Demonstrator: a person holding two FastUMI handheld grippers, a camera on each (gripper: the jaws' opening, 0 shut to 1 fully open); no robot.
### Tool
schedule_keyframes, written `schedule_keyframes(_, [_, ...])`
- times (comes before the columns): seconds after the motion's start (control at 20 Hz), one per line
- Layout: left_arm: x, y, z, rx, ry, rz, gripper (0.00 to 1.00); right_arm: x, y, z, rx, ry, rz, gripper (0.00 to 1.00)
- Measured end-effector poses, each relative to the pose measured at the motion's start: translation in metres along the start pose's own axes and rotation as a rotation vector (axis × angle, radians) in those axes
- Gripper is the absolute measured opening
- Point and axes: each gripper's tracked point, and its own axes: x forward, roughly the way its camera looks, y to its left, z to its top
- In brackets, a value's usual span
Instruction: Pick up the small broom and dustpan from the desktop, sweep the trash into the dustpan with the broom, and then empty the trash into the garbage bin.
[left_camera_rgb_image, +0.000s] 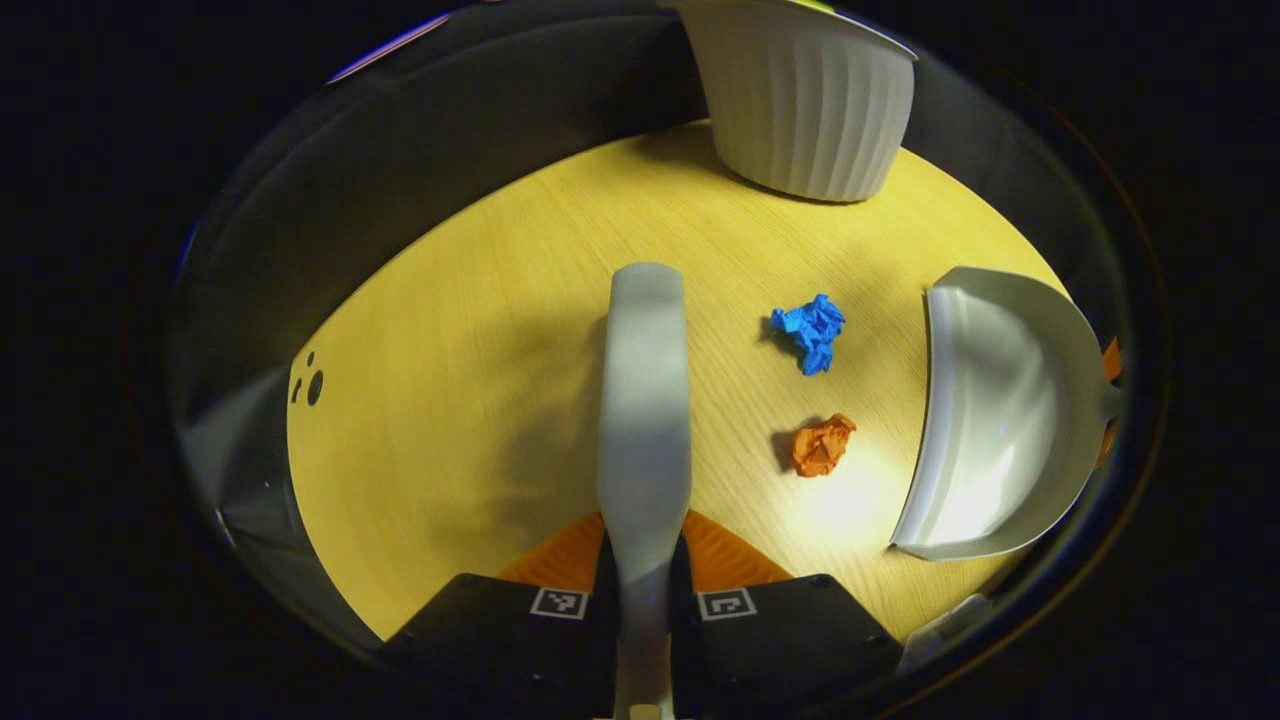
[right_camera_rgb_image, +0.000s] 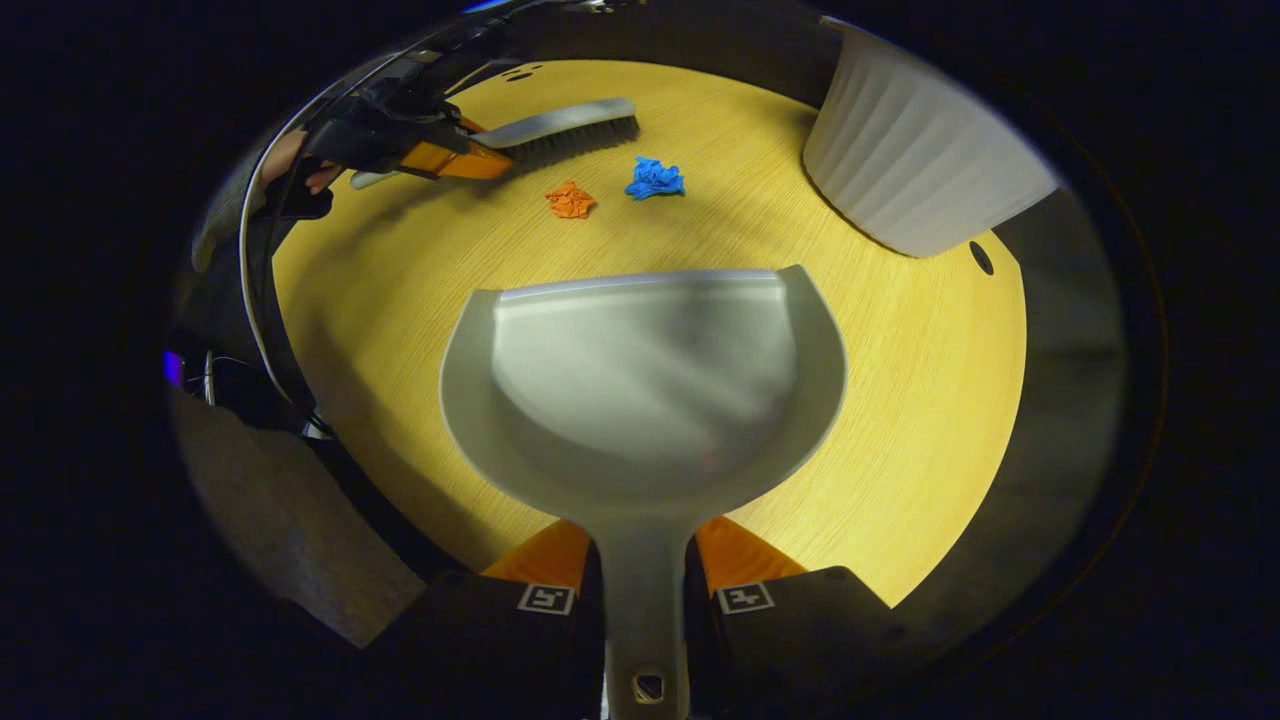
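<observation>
Left gripper (left_camera_rgb_image: 645, 560): black blocky body, small square black-and-white marker tag on each side of centre slot, ribbed wedge-shaped plates ahead of body. Right gripper (right_camera_rgb_image: 645, 570): same black housing, same paired square tags. In right gripper view, far-off left gripper looks dark and boxy, hand (right_camera_rgb_image: 290, 165) behind it, thin cable looping below
</observation>
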Motion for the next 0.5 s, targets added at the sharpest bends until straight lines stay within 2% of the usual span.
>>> schedule_keyframes(0.05, [0.002,-0.008,0.003,0.010,-0.001,-0.011,0.25,0.002,0.000,0.001,0.000,-0.002,0.007,0.41])
schedule_keyframes(0.1, [0.004,-0.015,0.006,0.017,0.003,-0.022,0.25,0.002,0.000,0.001,-0.004,-0.003,0.014,0.37])
schedule_keyframes(0.2, [0.004,-0.032,0.006,0.023,0.014,-0.060,0.25,0.002,-0.002,0.003,-0.014,-0.009,0.019,0.37])
schedule_keyframes(0.25, [0.003,-0.044,0.006,0.021,0.022,-0.093,0.25,0.003,-0.003,0.003,-0.018,-0.012,0.022,0.37])
schedule_keyframes(0.3, [0.001,-0.055,0.004,0.018,0.027,-0.135,0.26,0.004,-0.004,0.003,-0.020,-0.014,0.024,0.32])
schedule_keyframes(0.35, [-0.002,-0.067,0.002,0.017,0.032,-0.183,0.25,0.004,-0.004,0.003,-0.023,-0.017,0.026,0.37])
schedule_keyframes(0.45, [-0.007,-0.091,-0.001,0.015,0.038,-0.278,0.25,0.005,-0.005,0.002,-0.032,-0.018,0.030,0.33])
schedule_keyframes(0.5, [-0.011,-0.102,-0.001,0.012,0.039,-0.321,0.26,0.005,-0.007,0.002,-0.038,-0.018,0.030,0.37])
